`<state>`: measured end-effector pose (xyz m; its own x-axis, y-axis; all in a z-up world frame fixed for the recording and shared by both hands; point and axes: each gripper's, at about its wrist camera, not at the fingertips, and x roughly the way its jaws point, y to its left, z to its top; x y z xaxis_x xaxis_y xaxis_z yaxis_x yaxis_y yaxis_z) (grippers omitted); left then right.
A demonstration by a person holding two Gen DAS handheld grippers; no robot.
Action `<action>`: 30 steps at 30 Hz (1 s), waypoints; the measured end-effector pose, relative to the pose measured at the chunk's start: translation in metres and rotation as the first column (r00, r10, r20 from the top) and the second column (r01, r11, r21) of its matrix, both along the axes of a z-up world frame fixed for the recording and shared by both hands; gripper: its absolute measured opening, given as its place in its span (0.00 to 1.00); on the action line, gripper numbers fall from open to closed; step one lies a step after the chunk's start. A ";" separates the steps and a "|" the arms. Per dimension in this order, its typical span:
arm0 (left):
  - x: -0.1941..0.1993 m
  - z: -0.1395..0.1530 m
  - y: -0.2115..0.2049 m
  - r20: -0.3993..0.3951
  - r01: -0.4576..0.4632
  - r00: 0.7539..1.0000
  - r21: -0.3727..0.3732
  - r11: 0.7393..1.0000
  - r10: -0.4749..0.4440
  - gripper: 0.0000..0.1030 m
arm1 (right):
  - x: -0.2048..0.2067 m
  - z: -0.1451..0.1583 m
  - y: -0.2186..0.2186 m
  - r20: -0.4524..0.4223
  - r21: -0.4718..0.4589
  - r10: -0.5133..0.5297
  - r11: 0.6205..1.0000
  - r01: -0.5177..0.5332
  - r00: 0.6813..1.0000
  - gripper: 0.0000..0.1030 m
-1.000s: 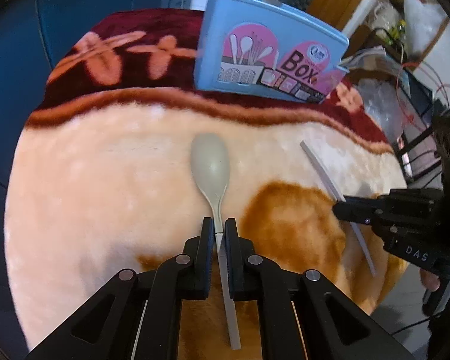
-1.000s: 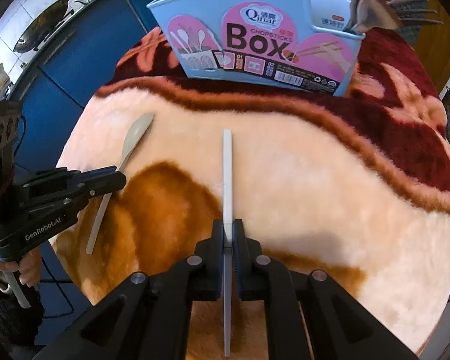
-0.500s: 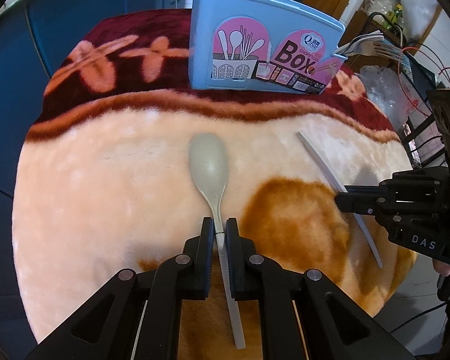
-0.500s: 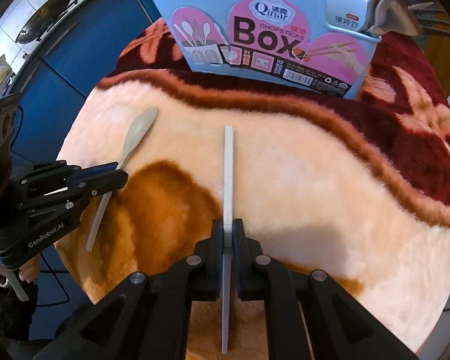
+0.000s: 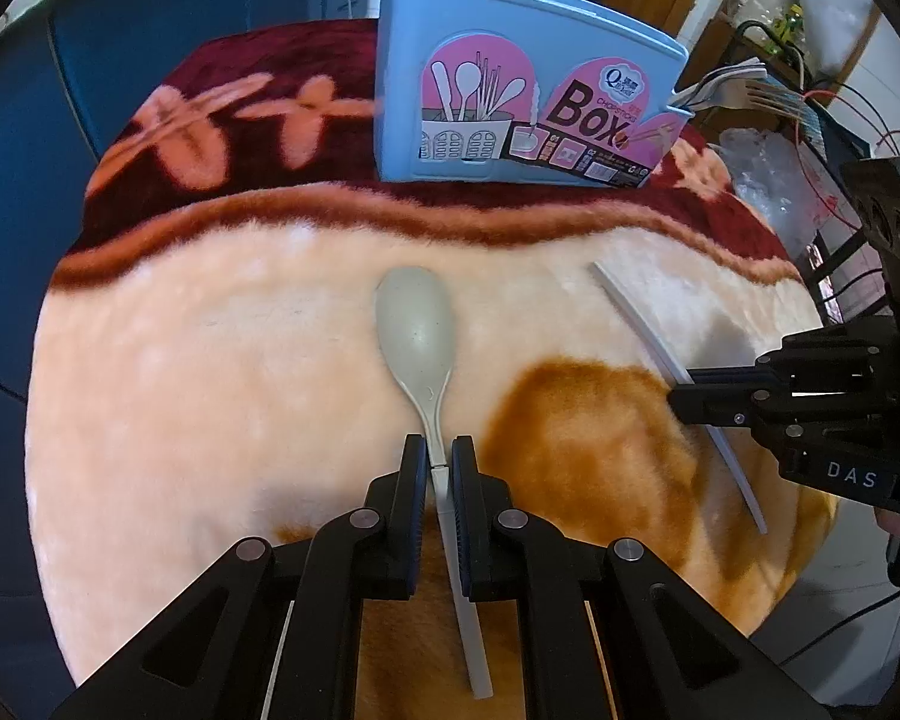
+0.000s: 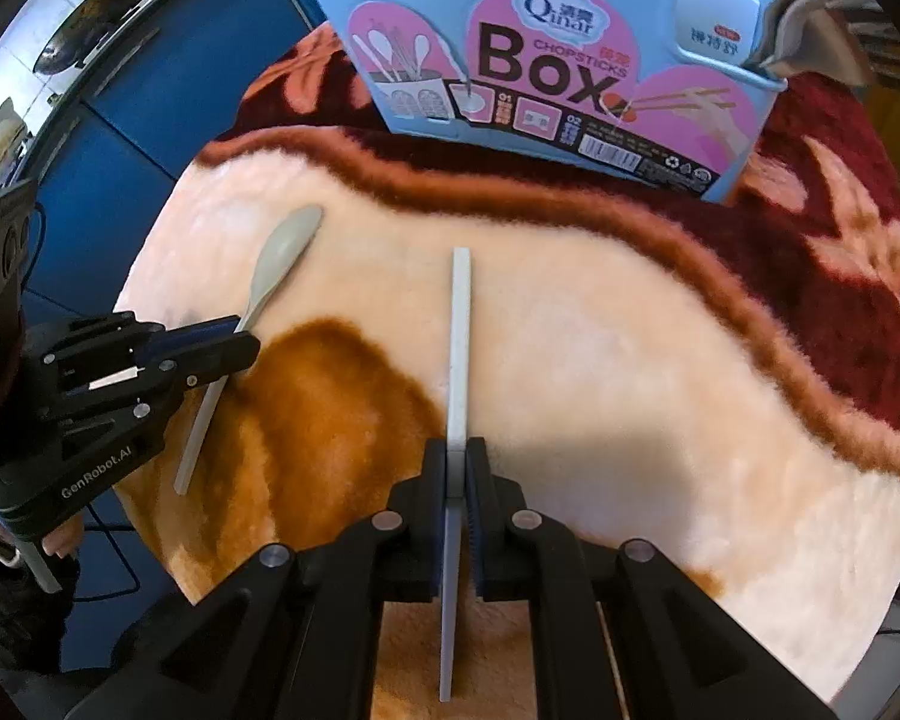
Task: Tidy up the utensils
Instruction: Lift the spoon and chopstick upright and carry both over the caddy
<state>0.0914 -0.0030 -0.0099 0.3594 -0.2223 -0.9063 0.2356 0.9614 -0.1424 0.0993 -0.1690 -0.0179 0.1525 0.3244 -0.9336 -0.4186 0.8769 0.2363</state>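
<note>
Left gripper [image 5: 438, 450] clamps the grey-green spoon [image 5: 417, 336]; right gripper [image 6: 457, 456] pinches the pale flat stick [image 6: 459, 348].

Both sets of jaws are clenched tight on those handles, each utensil pointing to twelve o'clock from its fingers over the fluffy peach-and-maroon blanket [image 5: 210, 360]. From the left wrist, the stick sits out at three o'clock. Up at twelve stands the light blue chopsticks box [image 6: 540, 60] on the maroon band, forks [image 6: 810, 24] poking from its right compartment. Behind it, blue cabinets [image 6: 168, 108].
</note>
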 end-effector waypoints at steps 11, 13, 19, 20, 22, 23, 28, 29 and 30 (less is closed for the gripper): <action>-0.010 0.004 0.005 0.022 -0.032 0.999 -0.096 0.995 0.034 0.05 | -0.015 0.003 -0.016 0.077 0.108 -0.074 0.992 0.065 0.994 0.08; -0.015 0.007 0.005 0.043 -0.038 0.998 -0.129 0.991 0.044 0.05 | -0.018 0.004 -0.022 0.083 0.160 -0.098 0.984 0.084 0.992 0.08; -0.030 0.020 0.006 0.159 -0.069 0.981 -0.230 0.971 0.107 0.05 | -0.038 0.016 -0.038 0.183 0.277 -0.157 0.956 0.102 0.971 0.08; -0.032 0.023 0.004 0.181 -0.064 0.977 -0.239 0.969 0.109 0.05 | -0.041 0.019 -0.040 0.201 0.297 -0.170 0.949 0.106 0.965 0.08; -0.035 0.029 0.001 0.224 -0.052 0.969 -0.239 0.970 0.107 0.05 | -0.047 0.025 -0.043 0.239 0.332 -0.193 0.937 0.107 0.951 0.08; -0.036 0.033 -0.001 0.243 -0.046 0.964 -0.238 0.970 0.105 0.05 | -0.048 0.027 -0.044 0.258 0.337 -0.200 0.936 0.106 0.945 0.08; -0.033 0.058 -0.008 0.340 -0.021 0.934 -0.255 0.967 0.110 0.05 | -0.058 0.052 -0.049 0.399 0.367 -0.239 0.926 0.085 0.885 0.08; -0.031 0.063 -0.010 0.362 -0.016 0.925 -0.255 0.967 0.111 0.05 | -0.058 0.057 -0.049 0.422 0.369 -0.248 0.925 0.085 0.872 0.08; -0.029 0.070 -0.011 0.388 -0.014 0.914 -0.253 0.967 0.115 0.05 | -0.056 0.062 -0.051 0.447 0.372 -0.258 0.924 0.085 0.856 0.08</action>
<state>0.0620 -0.0144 0.0597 0.6987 -0.3785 -0.6071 0.2593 0.9248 -0.2782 0.0428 -0.2196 0.0445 0.6336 0.5224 -0.5706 -0.4047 0.8524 0.3310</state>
